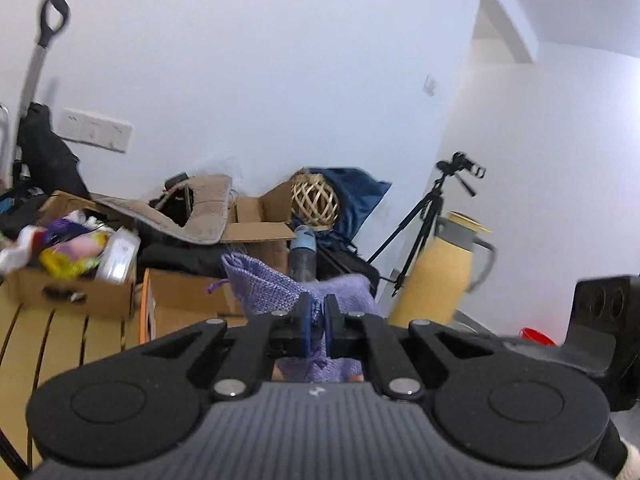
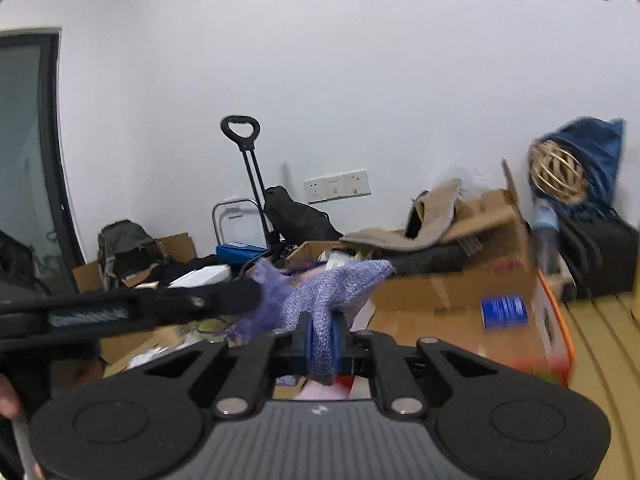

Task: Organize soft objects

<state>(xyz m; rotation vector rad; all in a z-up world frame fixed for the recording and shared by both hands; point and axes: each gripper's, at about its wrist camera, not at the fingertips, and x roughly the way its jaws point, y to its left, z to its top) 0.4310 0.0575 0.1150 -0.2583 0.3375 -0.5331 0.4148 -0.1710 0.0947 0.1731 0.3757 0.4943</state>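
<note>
White wall behind everything, cluttered corner of boxes below it. Your left gripper (image 1: 316, 320) has its blue pads clamped tight on a fold of the purple woven drawstring pouch (image 1: 276, 284), fabric bunched between the fingers and hanging below them. Your right gripper (image 2: 322, 344) is pinched closed on another part of the same pouch (image 2: 320, 292), cloth squeezed between its blue pads. Pouch is held up in the air between both grippers, in front of the boxes, not resting on anything.

In the right wrist view your left gripper's black arm crosses from the left edge and meets the pouch's left side. In the left wrist view a black piece of your right gripper shows at the right edge.

Just behind the pouch in the left view: a clear water bottle with blue cap (image 1: 303, 254), a plain brown cardboard box with open flaps (image 1: 260, 232), and a beige fabric mat (image 1: 200, 212) draped over dark stuff. Left of that, an open cardboard box full of colourful soft items (image 1: 72, 256), blurred. On top at the back, a round woven rattan ball (image 1: 314, 200) against a dark blue bag (image 1: 356, 196). Right side: a tan thermos jug with grey handle (image 1: 436, 276), a black tripod with camera (image 1: 424, 216), something small and red (image 1: 536, 336) low down, can't tell what. Far left, a black-handled trolley (image 1: 44, 52) leans on the wall next to a white socket panel (image 1: 94, 130). Yellow slatted surface (image 1: 60, 336) lies under the boxes
</note>
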